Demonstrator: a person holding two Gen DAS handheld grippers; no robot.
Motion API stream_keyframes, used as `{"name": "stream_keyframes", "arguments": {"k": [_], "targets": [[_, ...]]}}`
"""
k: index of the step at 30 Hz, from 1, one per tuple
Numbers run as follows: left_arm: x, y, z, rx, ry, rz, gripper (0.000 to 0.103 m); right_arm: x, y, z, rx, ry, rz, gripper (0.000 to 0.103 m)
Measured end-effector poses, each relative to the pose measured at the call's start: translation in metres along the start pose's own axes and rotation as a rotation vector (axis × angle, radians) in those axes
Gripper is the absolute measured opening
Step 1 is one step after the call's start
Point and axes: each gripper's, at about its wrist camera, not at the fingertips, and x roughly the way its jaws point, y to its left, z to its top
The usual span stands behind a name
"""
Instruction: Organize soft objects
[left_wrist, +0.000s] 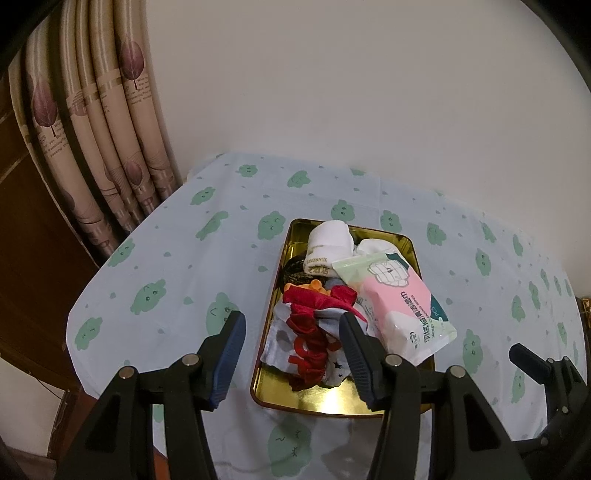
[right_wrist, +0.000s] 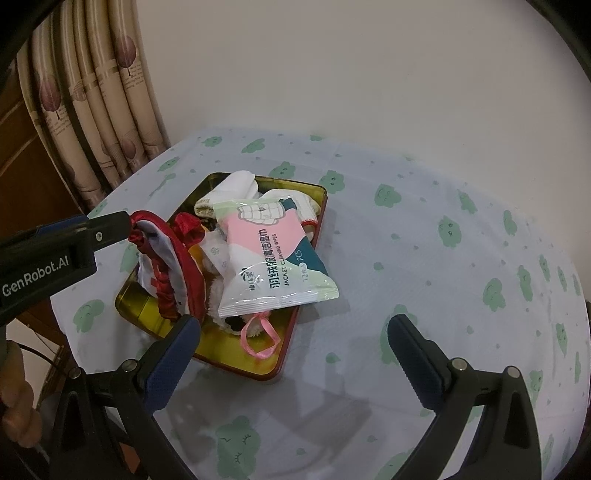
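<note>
A beige leaf-print curtain (left_wrist: 92, 122) hangs off the counter's far left corner. The counter (left_wrist: 184, 258) wears a pale cloth with green cloud prints.

In the right wrist view a person's hand (right_wrist: 16, 417) is cut off at the lower left edge. The left gripper (left_wrist: 293, 350) hovers over the near end of a gold tin tray (left_wrist: 317, 402), jaws apart. A red velvet scrunchie (left_wrist: 306, 343) and a white star-print cloth (left_wrist: 277, 339) lie between them in the tray. From the right wrist, that bundle reaches up against one jaw tip; whether it hangs on it I cannot tell.

Further back in the tray, a dark braided item (left_wrist: 291, 271) and something orange (left_wrist: 314, 286) are mostly buried and hard to name. A rolled white towel (left_wrist: 325, 243) fills the far end.

A pack of jacket cleaning wipes (left_wrist: 399, 306) lies slanted on top, overhanging the tray's right rim and hiding much beneath. Only the right wrist view shows a white sock (right_wrist: 295, 203) behind the pack, and a fluffy cream item (right_wrist: 218, 299) and a pink ribbon loop (right_wrist: 258, 339) below it.

The right gripper (right_wrist: 293, 332) hangs at the tray's near right corner, jaws wide apart and empty.
</note>
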Motion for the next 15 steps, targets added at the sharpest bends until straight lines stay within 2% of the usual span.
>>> {"name": "stream_keyframes", "arguments": {"k": [15], "targets": [[-0.0024,0.0017,-0.0007,0.012,-0.003,0.009,0.054,0.0011,0.0017,-0.0012,-0.006,0.007,0.007,0.101]]}}
